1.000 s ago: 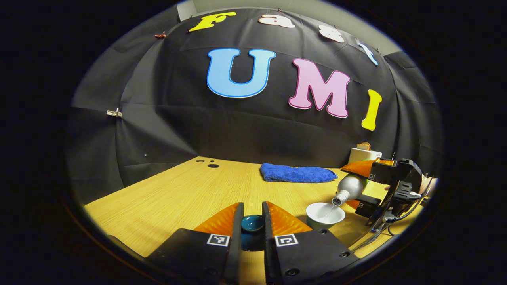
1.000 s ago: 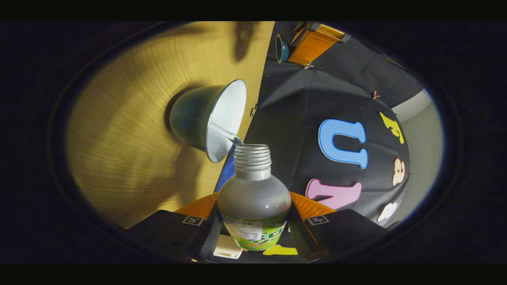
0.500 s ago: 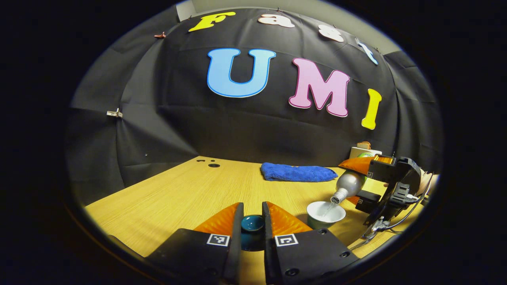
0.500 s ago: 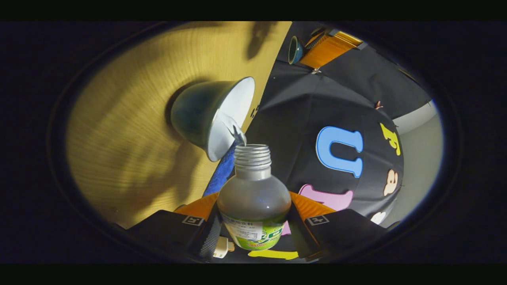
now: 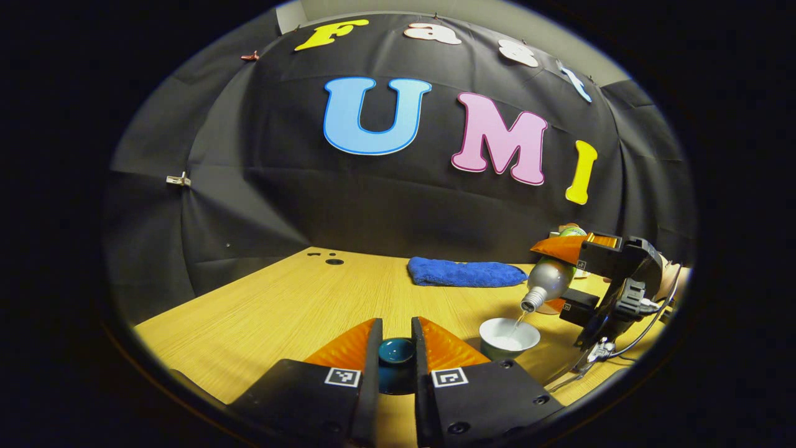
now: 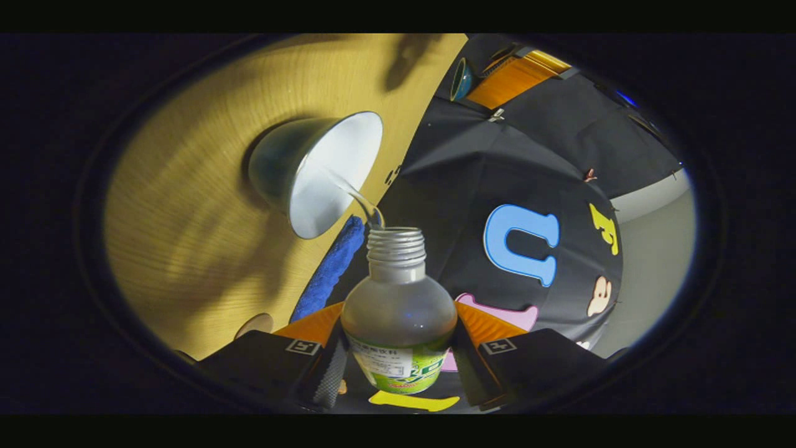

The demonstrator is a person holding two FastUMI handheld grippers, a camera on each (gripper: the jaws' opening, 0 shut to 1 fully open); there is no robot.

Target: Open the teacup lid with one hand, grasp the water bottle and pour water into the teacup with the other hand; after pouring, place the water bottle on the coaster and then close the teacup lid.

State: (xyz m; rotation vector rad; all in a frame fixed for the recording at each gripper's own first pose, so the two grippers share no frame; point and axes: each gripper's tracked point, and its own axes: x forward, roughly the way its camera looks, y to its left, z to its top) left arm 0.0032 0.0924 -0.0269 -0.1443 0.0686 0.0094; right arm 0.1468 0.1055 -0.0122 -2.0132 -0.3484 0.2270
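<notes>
In the left gripper view, my left gripper (image 5: 396,354) is clamping the dark teal teacup lid (image 5: 396,351) at bottom centre, above the wooden table (image 5: 280,311). At lower right, my right gripper (image 5: 563,277) is squeezing the tilted water bottle (image 5: 547,280), and a thin stream is falling into the white teacup (image 5: 510,336). A blue towel (image 5: 463,272) is lying behind it, right of centre.

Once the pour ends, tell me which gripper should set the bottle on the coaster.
Right. The right gripper already clamps the water bottle, tilted over the teacup with water running. The left gripper is shut on the teacup lid, so it isn't free.
</notes>
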